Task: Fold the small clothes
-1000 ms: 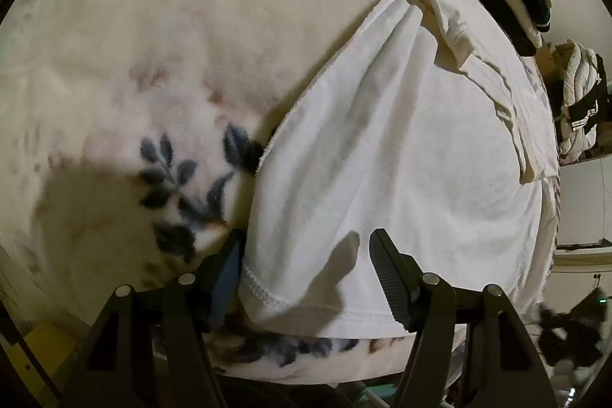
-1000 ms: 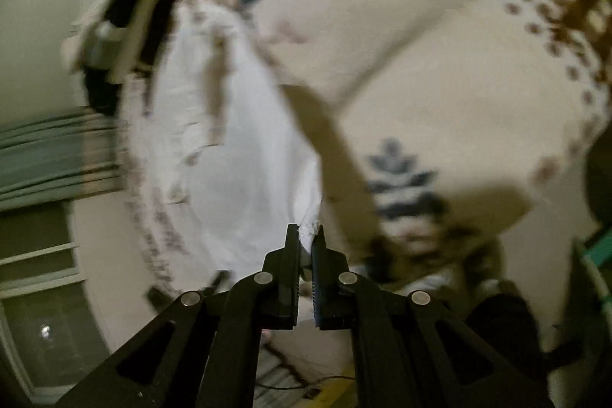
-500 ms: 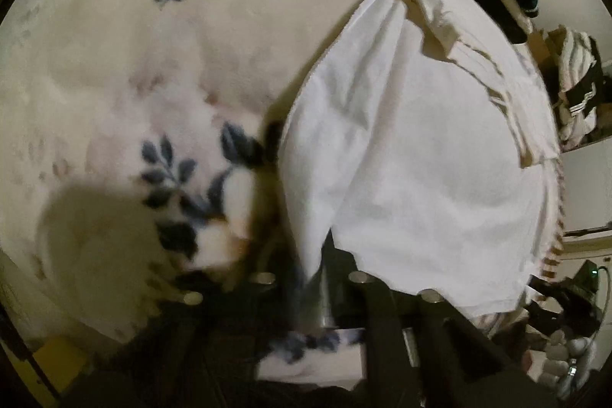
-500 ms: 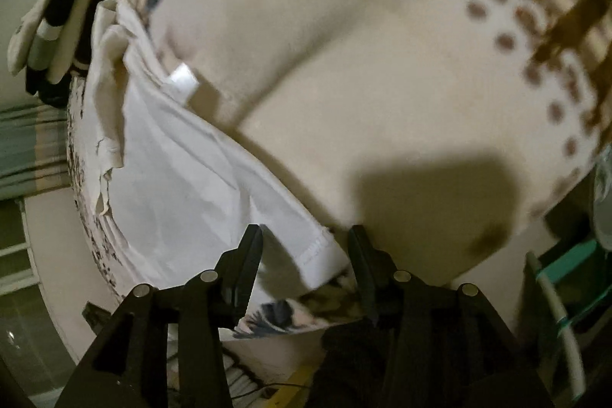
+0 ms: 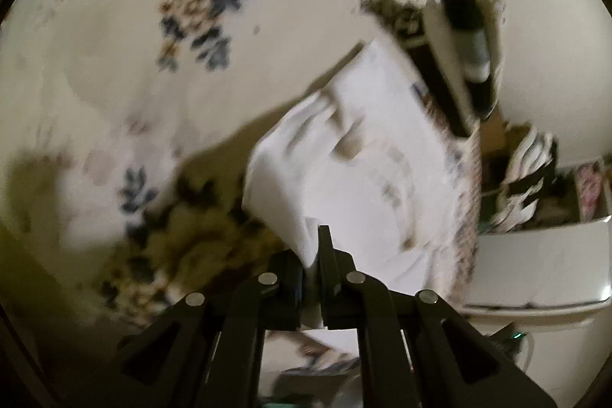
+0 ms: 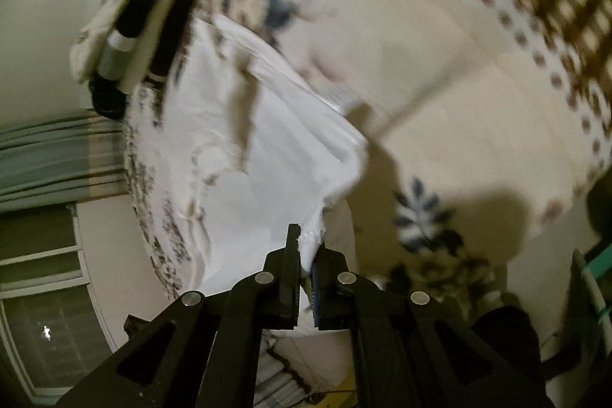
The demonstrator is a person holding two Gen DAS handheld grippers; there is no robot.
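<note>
White cotton is what both tools have hold of: a small white garment (image 5: 367, 155) lies on the cream floral blanket (image 5: 114, 75) near its edge, just beside a stack of folded dark-and-pale clothes (image 5: 459, 48) at its far end. The left gripper (image 5: 311, 255) is clenched on one near corner, cloth bunched between its jaws and lifted clear of the blanket. The right gripper (image 6: 306, 251) has just snapped closed again, and its jaws now pinch the stitched hem at the other near corner of the garment (image 6: 237, 148), the fabric rising from the bed into them. Both views are smeared by motion, so I can't make out how much cloth sits inside either pinch. To my eye the step in hand is carrying this near edge up and over toward the far end to make the fold. Doing it well likely means keeping the two corners level with each other and apart enough that the hem between them stays taut, so the cloth doesn't sag or twist. The corners should come down squarely on the far edge, short of the stack, before either tool lets go. Pulling too hard could drag the whole piece across the fleece.
</note>
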